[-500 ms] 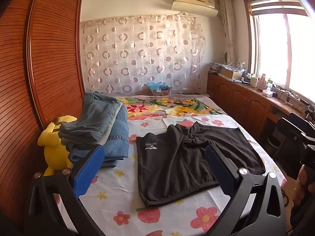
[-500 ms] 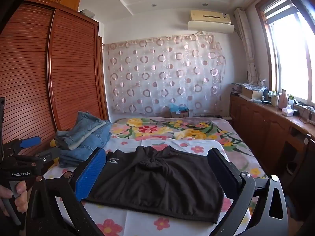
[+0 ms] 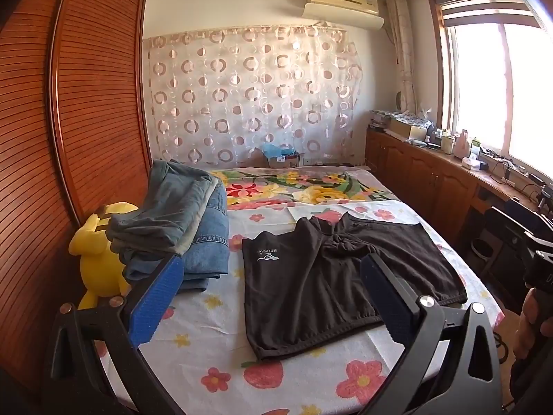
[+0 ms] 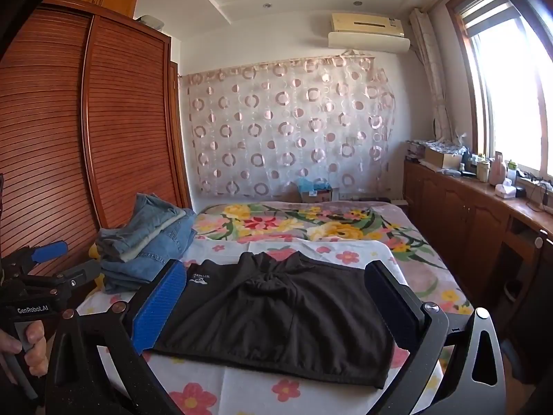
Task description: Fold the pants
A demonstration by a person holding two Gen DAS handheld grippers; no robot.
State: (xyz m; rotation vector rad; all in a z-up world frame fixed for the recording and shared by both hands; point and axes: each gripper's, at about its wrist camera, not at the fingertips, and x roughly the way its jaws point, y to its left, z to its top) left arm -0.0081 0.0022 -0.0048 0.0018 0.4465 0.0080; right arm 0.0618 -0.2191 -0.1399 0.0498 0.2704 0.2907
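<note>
Black shorts (image 3: 331, 276) with a small white logo lie flat on the flowered bed sheet, waistband toward me, legs spread toward the far end. They also show in the right wrist view (image 4: 280, 314). My left gripper (image 3: 273, 297) is open and empty, held above the near edge of the bed in front of the shorts. My right gripper (image 4: 276, 304) is open and empty, also above the near edge. The left gripper's body (image 4: 38, 297) shows at the left of the right wrist view, held in a hand.
A stack of folded jeans (image 3: 183, 221) lies left of the shorts, beside a yellow plush toy (image 3: 96, 249). A slatted wooden wardrobe (image 3: 69, 121) runs along the left. A wooden counter (image 3: 449, 176) with clutter lines the right under the window.
Both grippers have shifted only slightly. The shorts have not moved.
</note>
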